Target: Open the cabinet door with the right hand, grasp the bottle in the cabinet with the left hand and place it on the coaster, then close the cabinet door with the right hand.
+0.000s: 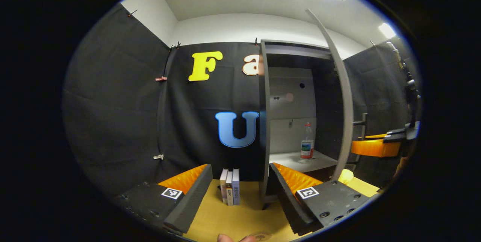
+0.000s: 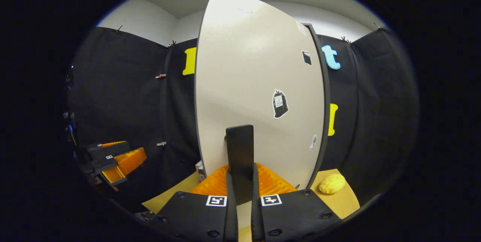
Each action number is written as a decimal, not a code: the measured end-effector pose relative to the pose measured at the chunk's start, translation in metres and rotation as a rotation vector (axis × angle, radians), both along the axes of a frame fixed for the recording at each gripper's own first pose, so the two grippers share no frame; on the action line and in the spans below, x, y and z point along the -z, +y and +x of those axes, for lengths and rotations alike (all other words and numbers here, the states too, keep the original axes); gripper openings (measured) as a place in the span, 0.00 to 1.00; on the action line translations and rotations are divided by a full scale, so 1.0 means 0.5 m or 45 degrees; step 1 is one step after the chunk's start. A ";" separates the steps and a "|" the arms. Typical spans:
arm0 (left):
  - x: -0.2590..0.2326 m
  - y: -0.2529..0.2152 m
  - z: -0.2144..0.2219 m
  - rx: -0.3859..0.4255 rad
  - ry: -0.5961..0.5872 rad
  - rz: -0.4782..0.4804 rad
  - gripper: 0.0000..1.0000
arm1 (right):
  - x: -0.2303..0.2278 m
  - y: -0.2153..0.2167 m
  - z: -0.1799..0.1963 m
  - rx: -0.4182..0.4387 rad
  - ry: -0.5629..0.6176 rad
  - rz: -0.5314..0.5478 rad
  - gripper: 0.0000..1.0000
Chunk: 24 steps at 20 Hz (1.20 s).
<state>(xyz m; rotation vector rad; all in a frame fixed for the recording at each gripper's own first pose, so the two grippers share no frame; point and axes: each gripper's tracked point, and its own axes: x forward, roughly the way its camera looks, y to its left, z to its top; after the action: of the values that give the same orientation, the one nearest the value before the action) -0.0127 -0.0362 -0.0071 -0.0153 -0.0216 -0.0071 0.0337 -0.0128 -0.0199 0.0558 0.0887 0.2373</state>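
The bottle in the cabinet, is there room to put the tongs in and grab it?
Yes, probably. The cabinet door is swung wide, held at its handle by the right tongs. The shelf is bare left of the bottle. The open left tongs have bare tabletop ahead; the books crowd the far side.

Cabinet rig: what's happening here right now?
The right claw is shut on the cabinet door's handle, and the door stands swung open. Inside the cabinet, the bottle stands upright on the shelf, untouched. The left claw is open, held in front of the cabinet and aimed toward it, not yet reaching in. A few books stand on the table beside the cabinet. Grasping the bottle looks like the next step.
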 end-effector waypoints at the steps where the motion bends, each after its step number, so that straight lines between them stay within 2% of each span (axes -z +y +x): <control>1: 0.000 -0.017 0.007 0.012 -0.002 -0.005 0.95 | -0.005 -0.024 -0.015 0.021 -0.008 -0.010 0.18; 7: -0.003 -0.104 0.037 0.083 -0.005 -0.004 0.95 | -0.016 -0.151 -0.053 0.156 -0.006 -0.048 0.17; 15: 0.005 -0.188 0.066 0.150 0.011 0.000 0.95 | -0.026 -0.287 -0.085 0.320 -0.036 0.011 0.17; 19: 0.004 -0.236 0.086 0.190 0.014 0.001 0.95 | -0.022 -0.380 -0.109 0.429 -0.053 0.017 0.11; 24: 0.007 -0.318 0.123 0.264 0.023 0.014 0.95 | -0.037 -0.450 -0.120 0.515 -0.087 0.031 0.11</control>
<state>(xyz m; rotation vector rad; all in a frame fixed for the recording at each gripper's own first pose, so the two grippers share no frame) 0.0488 -0.1953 -0.0107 -0.0062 -0.0016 -0.2140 -0.0263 -0.2379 -0.0015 0.0879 0.0053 -0.1638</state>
